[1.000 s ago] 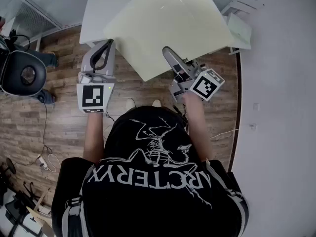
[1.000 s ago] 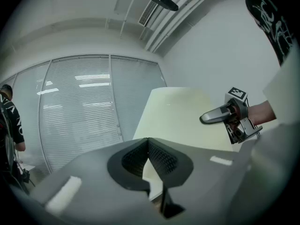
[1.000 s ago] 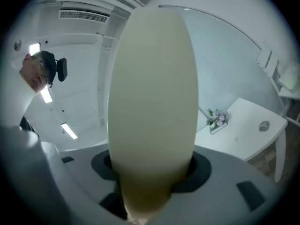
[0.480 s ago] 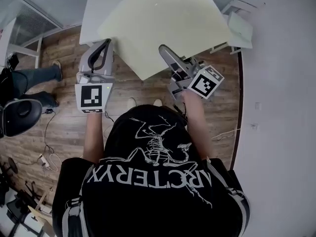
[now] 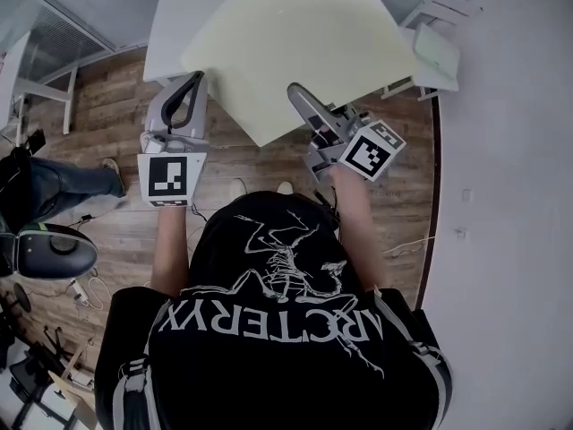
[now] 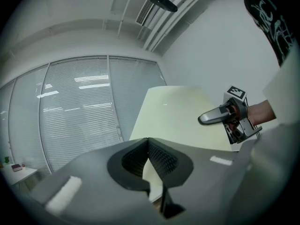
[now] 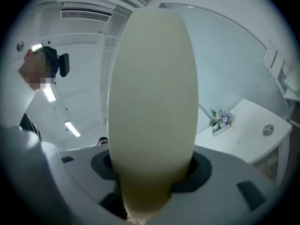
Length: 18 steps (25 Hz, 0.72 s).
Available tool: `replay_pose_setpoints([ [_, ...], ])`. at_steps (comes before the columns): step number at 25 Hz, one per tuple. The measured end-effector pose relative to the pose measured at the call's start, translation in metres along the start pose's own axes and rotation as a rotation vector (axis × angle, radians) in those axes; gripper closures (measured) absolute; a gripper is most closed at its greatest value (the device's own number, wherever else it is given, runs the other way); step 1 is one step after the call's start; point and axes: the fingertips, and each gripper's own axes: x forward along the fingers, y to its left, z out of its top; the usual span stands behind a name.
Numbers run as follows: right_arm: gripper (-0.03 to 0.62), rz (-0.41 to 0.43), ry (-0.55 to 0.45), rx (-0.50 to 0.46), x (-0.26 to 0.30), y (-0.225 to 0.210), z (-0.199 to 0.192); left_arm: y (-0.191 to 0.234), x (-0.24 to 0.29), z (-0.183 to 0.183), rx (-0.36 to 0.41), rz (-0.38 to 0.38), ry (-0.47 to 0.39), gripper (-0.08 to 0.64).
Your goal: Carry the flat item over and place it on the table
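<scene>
Both my forearms reach forward. My left claw and right claw are each clamped on the panel.

The pale board is covering most of the white table ahead, and a small flower pot is sitting on that top. A white wall and white slatted rack are crowding the right; a person is standing on the open wood floor at left.
</scene>
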Motion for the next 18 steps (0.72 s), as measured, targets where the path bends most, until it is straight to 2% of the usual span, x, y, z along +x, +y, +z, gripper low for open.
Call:
replay_pose_setpoints([
  [9, 0.328, 0.019, 0.014, 0.049, 0.001, 0.002, -0.002, 0.004, -0.004, 0.013, -0.023, 0.047, -0.003, 0.551],
  [12, 0.328, 0.028, 0.028, 0.055, 0.004, 0.002, -0.002, 0.005, -0.004, 0.017, -0.037, 0.067, 0.024, 0.551],
  [18, 0.328, 0.015, 0.029, 0.077, -0.024, 0.003, -0.016, -0.022, -0.016, 0.016, -0.035, 0.041, 0.03, 0.551],
])
